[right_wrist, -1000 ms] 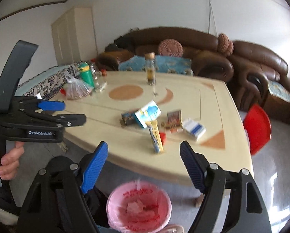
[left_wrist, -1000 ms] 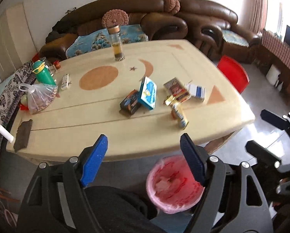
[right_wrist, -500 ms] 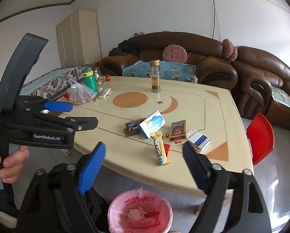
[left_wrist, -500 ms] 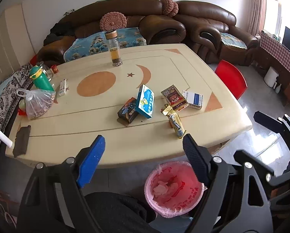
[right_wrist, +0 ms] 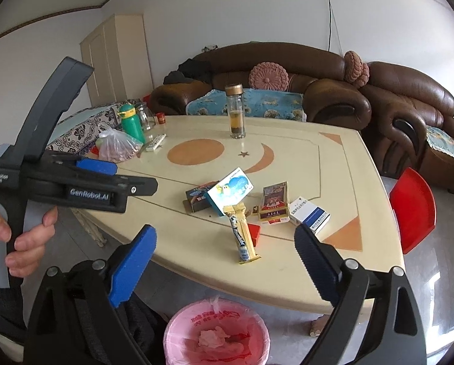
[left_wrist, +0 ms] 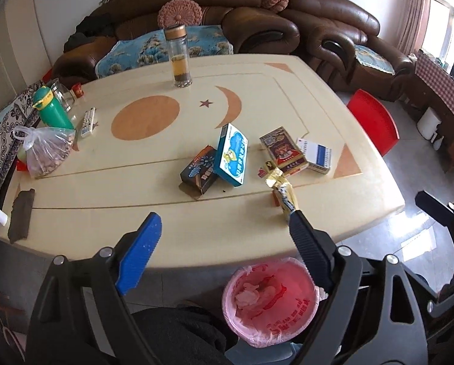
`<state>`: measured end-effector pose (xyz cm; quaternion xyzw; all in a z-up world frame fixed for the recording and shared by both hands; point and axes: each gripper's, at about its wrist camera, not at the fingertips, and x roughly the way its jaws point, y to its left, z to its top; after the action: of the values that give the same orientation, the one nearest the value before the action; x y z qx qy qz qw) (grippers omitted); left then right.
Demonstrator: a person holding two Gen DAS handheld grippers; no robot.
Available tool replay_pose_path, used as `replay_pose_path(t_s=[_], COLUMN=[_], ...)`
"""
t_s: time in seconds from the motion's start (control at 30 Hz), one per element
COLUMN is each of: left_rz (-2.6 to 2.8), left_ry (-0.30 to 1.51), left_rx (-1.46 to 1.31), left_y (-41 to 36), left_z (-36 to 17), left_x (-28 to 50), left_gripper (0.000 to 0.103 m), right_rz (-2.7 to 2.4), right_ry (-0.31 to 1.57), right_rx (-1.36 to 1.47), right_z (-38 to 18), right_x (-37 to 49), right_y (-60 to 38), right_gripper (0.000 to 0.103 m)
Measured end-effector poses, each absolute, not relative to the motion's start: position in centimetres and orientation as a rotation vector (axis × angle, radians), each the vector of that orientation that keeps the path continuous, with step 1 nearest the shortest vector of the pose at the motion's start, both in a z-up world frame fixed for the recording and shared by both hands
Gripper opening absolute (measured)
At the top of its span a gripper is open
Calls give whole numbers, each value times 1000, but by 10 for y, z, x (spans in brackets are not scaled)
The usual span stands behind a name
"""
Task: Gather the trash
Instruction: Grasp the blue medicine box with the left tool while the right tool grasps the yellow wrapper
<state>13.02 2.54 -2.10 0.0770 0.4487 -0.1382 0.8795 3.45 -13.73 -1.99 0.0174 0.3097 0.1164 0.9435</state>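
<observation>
Trash lies on the cream table: a yellow wrapper, a blue-white box leaning on a dark box, a red-gold pack and a white-blue pack. A pink-lined bin stands on the floor below the table's near edge. My left gripper hovers over that edge, its jaws opening with nothing between them. My right gripper is above the bin, short of the wrapper, its jaws opening and empty too. A hand holds the left gripper at left.
A glass tea bottle stands at the far side. A green bottle, a plastic bag and a remote sit at the left end, a dark slab near the corner. A red stool and brown sofas surround the table.
Both grippers' jaws have spread wider. The left gripper has moved in over the table's near edge, and the right one has edged forward towards the table.
</observation>
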Motion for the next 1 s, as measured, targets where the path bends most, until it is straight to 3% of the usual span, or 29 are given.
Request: replay_pose_path(t_s=[1.0], left_rz=[-354], left_ry=[1123], left_rx=[265], left_y=[-21], left_z=[-134], left_x=[274], left_gripper=[84], right_rz=[311], right_ry=[756], right_rx=[3], right_z=[-134], right_x=[137], right_y=[-128], right_gripper=[90])
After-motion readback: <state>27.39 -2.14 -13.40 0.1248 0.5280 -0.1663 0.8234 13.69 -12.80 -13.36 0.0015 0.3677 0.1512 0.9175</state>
